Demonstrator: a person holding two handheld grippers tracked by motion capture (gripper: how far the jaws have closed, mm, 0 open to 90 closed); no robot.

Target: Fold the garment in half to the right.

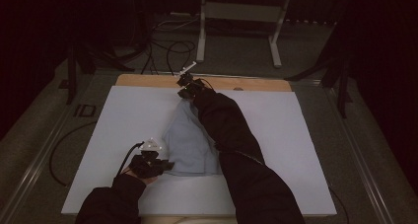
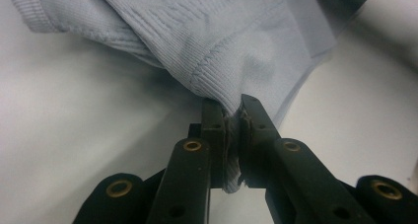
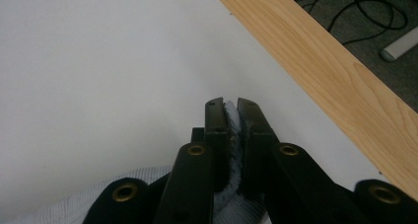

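Pinching opposite ends of the light, floppy ribbed cloth [image 1: 190,142], left claw [image 2: 232,118] and right claw [image 3: 231,110] grip hems, probably the safest hold.

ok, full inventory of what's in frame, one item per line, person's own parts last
garment: 1, pale blue ribbed knit, mid-board, stretched between the two tongs
white board: 1, white, covers most of the table
table edge: 1, light wood strip along the far side of the board
metal stand: 1, grey, on the floor beyond the table
floor cables: several, black, on the grey floor past the table
left tongs: 1, black, near-left side of the board, shut on the garment's near edge
right tongs: 1, black, far side by the wood strip, shut on the garment's far end
sleeves: 2, black, entering from the bottom of the high view
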